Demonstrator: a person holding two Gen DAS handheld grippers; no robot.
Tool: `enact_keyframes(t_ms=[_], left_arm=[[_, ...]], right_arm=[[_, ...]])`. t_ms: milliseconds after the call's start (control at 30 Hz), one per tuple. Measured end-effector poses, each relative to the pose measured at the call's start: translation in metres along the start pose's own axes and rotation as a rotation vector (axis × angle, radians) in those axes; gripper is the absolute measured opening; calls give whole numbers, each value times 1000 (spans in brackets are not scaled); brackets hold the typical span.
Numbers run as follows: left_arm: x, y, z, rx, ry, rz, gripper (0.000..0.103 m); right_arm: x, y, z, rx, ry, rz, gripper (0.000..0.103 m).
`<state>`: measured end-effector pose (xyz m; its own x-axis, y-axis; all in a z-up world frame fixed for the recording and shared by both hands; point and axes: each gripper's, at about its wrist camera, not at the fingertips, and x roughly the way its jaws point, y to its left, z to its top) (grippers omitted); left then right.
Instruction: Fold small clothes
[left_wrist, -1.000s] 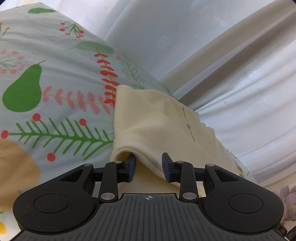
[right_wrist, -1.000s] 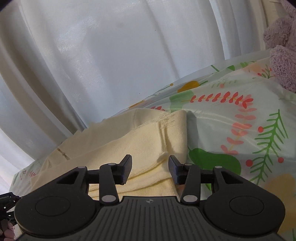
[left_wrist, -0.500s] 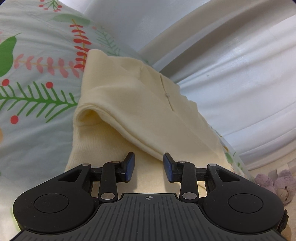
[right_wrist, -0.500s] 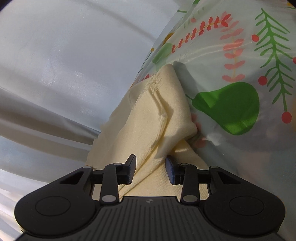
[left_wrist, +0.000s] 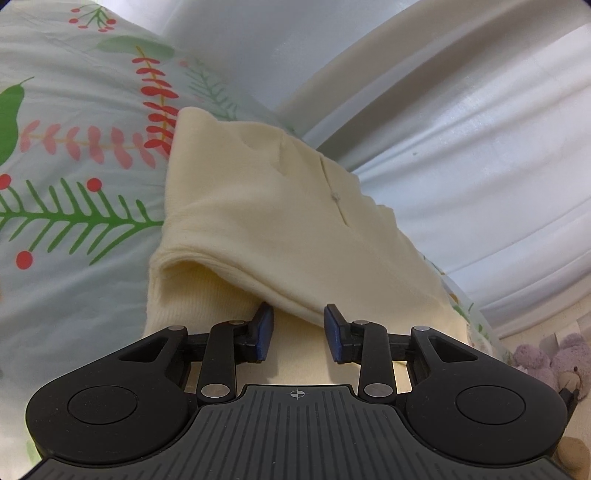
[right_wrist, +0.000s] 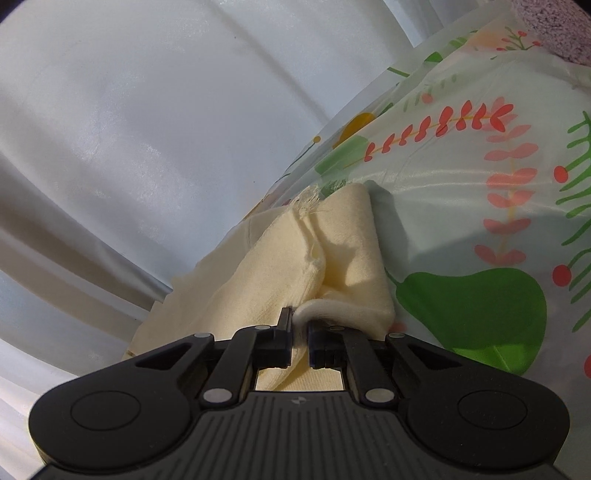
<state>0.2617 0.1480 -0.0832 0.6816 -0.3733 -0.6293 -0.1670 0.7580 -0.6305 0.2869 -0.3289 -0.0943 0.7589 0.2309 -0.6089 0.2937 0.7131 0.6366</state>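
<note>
Since half a second ago, the right tool (right_wrist: 300, 325) has pinched shut on a fold of the one cream garment (right_wrist: 280, 258) lying on the floral sheet (right_wrist: 461, 192). Left tool (left_wrist: 298, 330) gapes open at its folded edge.
</note>
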Motion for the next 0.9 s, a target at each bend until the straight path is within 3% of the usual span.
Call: enact_keyframes(t_ms=[67,200,400,600,733,900], left_arm=[[-3,-3,0,6,15,8,38],[-21,-12,-8,84,9,65,55],[-67,-11,-46,169,40,144,58],[-128,4,-95,217,91,225,60],[-162,14,-115,190,115,295,60],[-186,23,-134,120,168,227,59]], right_arm=[[-4,-2,1,-5,32,13,7],[-28,4,-15,-125,114,13,22],[-95,2,-60,-350,241,-10,25],[-172,-23,-104,-450,326,-77,31],[-212,-39,-124,-413,372,-85,31],[-233,-46,-133,-409,394,-84,31]])
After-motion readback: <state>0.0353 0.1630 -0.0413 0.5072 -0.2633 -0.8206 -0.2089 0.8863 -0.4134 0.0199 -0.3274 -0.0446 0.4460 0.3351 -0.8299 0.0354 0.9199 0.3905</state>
